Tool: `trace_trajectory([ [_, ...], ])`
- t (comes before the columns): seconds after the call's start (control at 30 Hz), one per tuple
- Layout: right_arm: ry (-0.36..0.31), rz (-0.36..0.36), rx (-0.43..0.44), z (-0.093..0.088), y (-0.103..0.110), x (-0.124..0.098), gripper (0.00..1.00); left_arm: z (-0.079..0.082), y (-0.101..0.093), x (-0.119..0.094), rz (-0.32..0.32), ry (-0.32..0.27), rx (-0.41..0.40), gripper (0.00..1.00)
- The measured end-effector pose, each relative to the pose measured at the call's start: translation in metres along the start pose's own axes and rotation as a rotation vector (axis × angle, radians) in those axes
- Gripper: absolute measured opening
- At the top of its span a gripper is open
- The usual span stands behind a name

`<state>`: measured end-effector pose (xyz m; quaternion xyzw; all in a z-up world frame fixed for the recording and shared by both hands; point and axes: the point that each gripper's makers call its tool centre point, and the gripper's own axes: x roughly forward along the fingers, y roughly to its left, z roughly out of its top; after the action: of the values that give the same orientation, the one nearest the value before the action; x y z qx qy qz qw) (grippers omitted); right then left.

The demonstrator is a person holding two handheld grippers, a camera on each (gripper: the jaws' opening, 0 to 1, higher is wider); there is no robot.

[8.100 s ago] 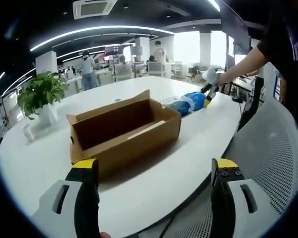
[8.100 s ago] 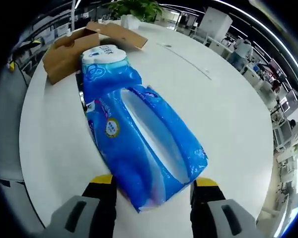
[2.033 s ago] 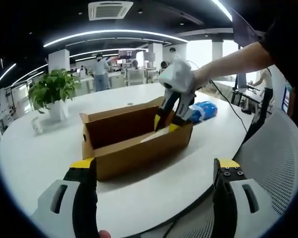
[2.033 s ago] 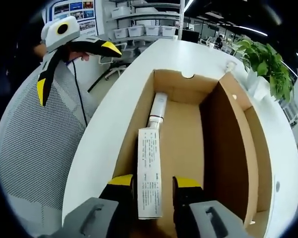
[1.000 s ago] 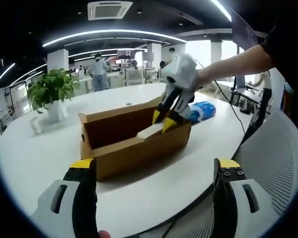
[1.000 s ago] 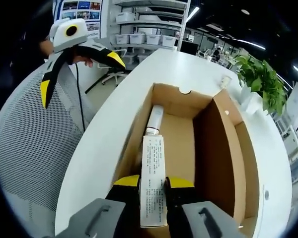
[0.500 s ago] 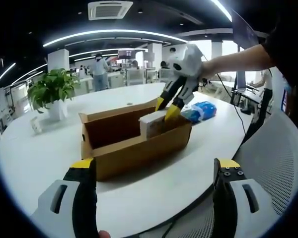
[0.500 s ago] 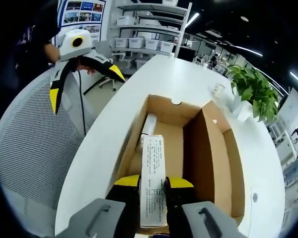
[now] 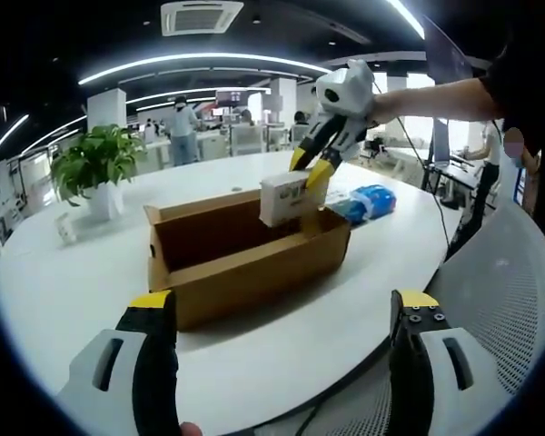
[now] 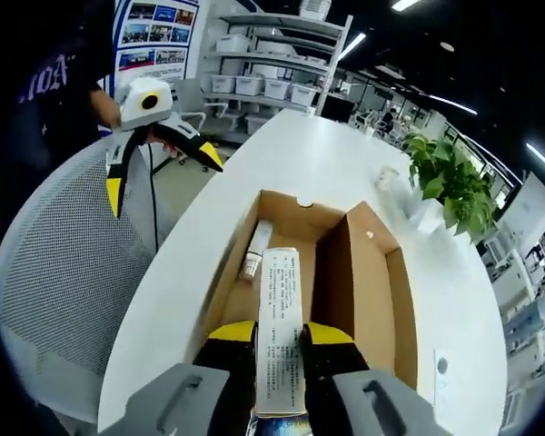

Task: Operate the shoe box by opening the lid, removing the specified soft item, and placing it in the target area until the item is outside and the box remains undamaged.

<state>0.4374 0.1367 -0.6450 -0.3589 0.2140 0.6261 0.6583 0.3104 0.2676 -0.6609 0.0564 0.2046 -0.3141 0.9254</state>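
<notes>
1. Removal step in hand; the right claw (image 10: 278, 338) pinches a white carton (image 10: 280, 318), held above the open shoe box (image 9: 245, 259) on the table (image 9: 64, 300).
2. The left claw (image 9: 282, 313) hangs spread, holding nothing, short of the box.
3. Next, judging by this: carry the carton clear of the walls and set it on the table, perhaps near the blue pack (image 9: 363, 202).
</notes>
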Motion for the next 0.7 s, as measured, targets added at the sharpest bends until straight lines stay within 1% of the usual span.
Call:
trace_trajectory([
  [0.3, 0.014, -0.023, -0.005, -0.009, -0.008, -0.023, 0.15, 0.0, 0.0, 0.0, -0.003, 0.002, -0.001, 0.97],
  [0.7, 0.043, -0.068, 0.015, -0.03, -0.014, -0.053, 0.15, -0.002, -0.001, 0.0, -0.007, 0.009, -0.002, 0.97],
])
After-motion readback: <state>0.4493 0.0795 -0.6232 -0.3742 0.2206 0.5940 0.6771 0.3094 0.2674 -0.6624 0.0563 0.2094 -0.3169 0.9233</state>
